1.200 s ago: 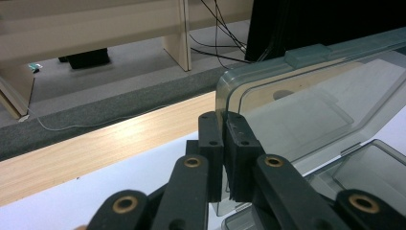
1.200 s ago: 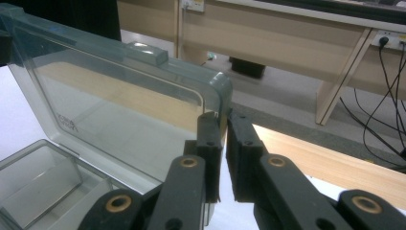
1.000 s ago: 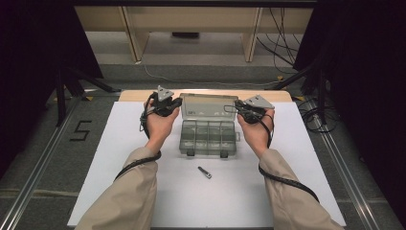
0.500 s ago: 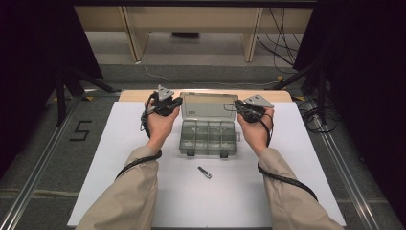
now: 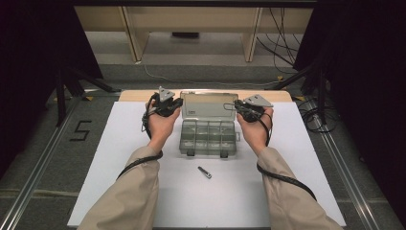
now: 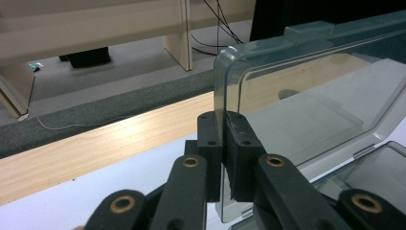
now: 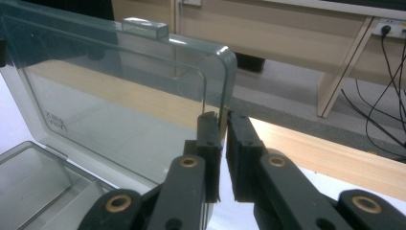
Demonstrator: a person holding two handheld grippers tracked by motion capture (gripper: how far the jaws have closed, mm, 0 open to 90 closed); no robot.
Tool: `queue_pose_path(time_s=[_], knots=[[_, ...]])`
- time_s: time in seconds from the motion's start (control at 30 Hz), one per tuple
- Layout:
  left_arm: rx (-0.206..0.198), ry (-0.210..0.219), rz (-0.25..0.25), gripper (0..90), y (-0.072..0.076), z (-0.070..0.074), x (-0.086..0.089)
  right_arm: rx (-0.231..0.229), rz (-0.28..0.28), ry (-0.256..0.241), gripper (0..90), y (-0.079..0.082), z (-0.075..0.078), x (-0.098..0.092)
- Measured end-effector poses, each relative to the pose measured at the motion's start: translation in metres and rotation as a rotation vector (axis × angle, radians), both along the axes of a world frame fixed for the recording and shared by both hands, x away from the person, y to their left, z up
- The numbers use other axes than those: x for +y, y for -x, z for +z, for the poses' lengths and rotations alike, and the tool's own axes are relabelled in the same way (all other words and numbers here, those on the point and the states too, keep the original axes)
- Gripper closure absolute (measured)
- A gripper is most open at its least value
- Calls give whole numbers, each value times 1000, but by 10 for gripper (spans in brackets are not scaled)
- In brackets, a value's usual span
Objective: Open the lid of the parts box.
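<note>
Your sleeves are beige, loose and creased, reaching the wrists of your left hand (image 5: 160,125) and right hand (image 5: 254,132). A black cable loops around each wrist and trails back along the forearm. The left tongs (image 6: 222,143) and right tongs (image 7: 223,143) are matte black, with flat rectangular pads, small screw holes and brass-coloured pivot rings. A grey three-cornered plate tops each.

even overhead light, bright white table sheet (image 5: 119,158), dark unlit surroundings, soft faint shadows, mild sheen on clear lid (image 7: 119,91), gripper views soft-focused close up
</note>
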State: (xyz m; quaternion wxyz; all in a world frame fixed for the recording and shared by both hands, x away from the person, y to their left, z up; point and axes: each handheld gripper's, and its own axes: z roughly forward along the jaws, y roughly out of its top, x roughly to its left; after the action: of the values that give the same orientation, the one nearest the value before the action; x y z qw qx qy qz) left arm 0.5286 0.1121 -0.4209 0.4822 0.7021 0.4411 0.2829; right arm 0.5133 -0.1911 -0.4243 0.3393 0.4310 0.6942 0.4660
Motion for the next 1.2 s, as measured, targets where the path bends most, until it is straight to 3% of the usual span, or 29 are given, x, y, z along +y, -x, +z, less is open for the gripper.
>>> queue_pose_path(time_s=[0.23,0.4,0.7,0.73,0.9,1.2], knots=[[7,4,2,848,-2,-4,-1,10,-5,4,846,-3,-2,0],[10,-16,3,845,-4,-8,-2,28,-6,-5,844,-4,-6,2],[28,-33,6,839,-6,-14,-4,20,-13,15,839,-7,-12,2],[28,-37,4,836,-6,-15,-4,46,-7,18,837,-6,-12,2],[39,-30,10,826,-8,-19,-4,50,-8,34,821,-9,-17,0],[79,-63,14,796,-10,-29,-3,79,4,32,775,-10,-26,-1]])
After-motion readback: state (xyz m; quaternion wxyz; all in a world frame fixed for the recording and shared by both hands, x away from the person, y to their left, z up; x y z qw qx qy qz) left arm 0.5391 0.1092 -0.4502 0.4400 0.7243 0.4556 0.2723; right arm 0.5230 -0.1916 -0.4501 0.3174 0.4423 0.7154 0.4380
